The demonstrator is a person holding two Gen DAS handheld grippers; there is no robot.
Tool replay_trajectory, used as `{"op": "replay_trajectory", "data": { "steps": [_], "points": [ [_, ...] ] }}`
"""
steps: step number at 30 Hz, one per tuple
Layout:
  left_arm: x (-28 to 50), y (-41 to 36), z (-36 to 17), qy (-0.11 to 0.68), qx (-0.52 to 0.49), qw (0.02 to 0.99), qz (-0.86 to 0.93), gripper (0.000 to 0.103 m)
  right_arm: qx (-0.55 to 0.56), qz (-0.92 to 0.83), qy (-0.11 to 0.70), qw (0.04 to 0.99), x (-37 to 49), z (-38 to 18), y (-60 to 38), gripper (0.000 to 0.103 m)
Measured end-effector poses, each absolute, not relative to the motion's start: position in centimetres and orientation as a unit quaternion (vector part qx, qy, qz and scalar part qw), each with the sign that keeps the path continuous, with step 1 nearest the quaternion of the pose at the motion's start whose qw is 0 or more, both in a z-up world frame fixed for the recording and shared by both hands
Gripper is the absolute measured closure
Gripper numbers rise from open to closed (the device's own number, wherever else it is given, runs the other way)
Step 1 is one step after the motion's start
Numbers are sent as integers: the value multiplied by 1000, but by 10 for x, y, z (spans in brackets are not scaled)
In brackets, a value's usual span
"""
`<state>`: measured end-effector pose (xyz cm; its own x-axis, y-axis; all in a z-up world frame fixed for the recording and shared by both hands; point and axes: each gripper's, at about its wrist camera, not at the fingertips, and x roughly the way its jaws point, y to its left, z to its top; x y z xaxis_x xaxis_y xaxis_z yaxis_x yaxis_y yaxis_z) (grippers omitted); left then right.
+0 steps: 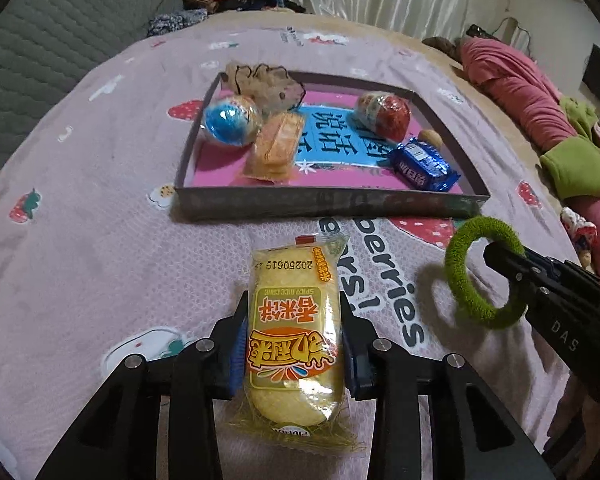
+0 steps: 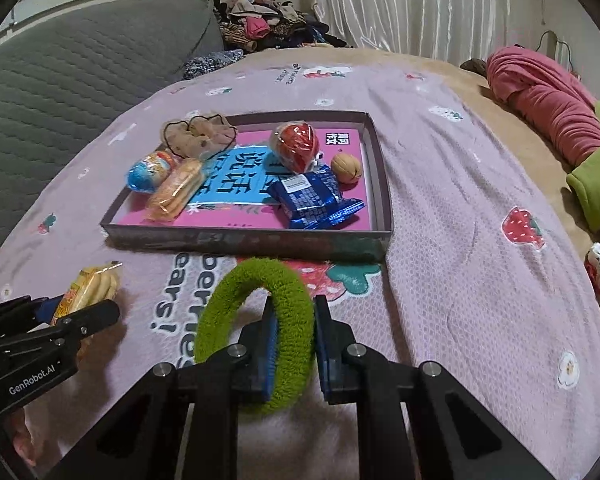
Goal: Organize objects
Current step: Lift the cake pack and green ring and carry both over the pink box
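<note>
The shallow cardboard box lid [image 1: 332,196] lay on the strawberry-print bedspread [image 1: 100,240], serving as the collection tray. Inside it were, in descending size: a beige scrunchie [image 2: 198,134] draped over the far left corner, a red foil egg [image 2: 296,146] toward the far right, a blue foil egg [image 1: 230,122] at left, a blue wafer packet [image 2: 314,200] near right, an orange cracker packet [image 1: 276,146] beside the blue egg, and a walnut [image 2: 346,168] at right. These items appeared sorted.

Two items remained outside, both lifted clear of the bedspread, short of the lid's near wall. The left gripper [image 1: 294,344] was pinching a yellow spicy rice cake packet [image 1: 294,332] between its pads. The right gripper [image 2: 294,344] was clamped on the band of a green fuzzy hair tie [image 2: 256,332].

Judgement: the task was well advanced; delivery and release of these two items into the lid remained outstanding.
</note>
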<state>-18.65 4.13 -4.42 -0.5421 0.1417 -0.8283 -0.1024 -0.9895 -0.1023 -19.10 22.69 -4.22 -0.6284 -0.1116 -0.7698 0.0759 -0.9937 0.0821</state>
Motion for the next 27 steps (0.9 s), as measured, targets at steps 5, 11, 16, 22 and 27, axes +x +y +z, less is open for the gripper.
{"op": "replay_trajectory", "data": {
  "steps": [5, 11, 16, 22, 27],
  "points": [
    [-169, 36, -23, -16, -455, 71, 887, 65, 416, -907, -21, 57, -174, -26, 221, 86],
    [-149, 32, 8, -9, -428, 68, 901, 65, 395, -917, -13, 60, -156, 4, 211, 86],
    [-131, 25, 35, -17, -406, 71, 911, 65, 372, -926, -1, 62, -139, 34, 202, 86],
    [-115, 19, 63, -19, -388, 70, 919, 65, 351, -934, 6, 62, -124, 64, 196, 86],
    [-104, 13, 83, -23, -374, 68, 925, 65, 332, -941, 10, 61, -112, 87, 192, 86]
  ]
}}
